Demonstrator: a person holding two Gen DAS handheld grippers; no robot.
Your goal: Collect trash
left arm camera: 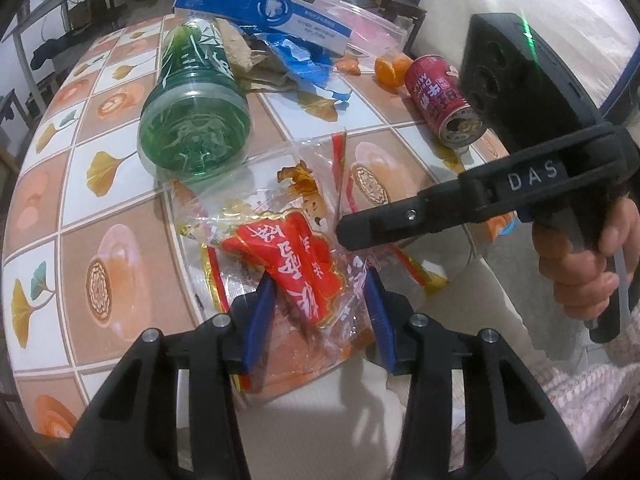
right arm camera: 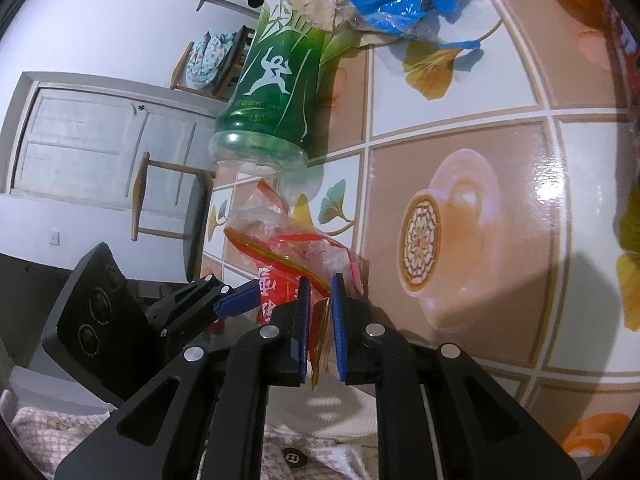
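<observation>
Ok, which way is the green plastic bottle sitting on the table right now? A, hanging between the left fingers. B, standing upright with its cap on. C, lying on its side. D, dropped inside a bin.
C: the green plastic bottle lies on its side on the patterned table, its clear base facing the left wrist camera, beyond the clear snack bag.

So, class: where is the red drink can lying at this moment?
In the left wrist view, the red drink can lies on its side at the table's far right, beside the orange peel.
</observation>
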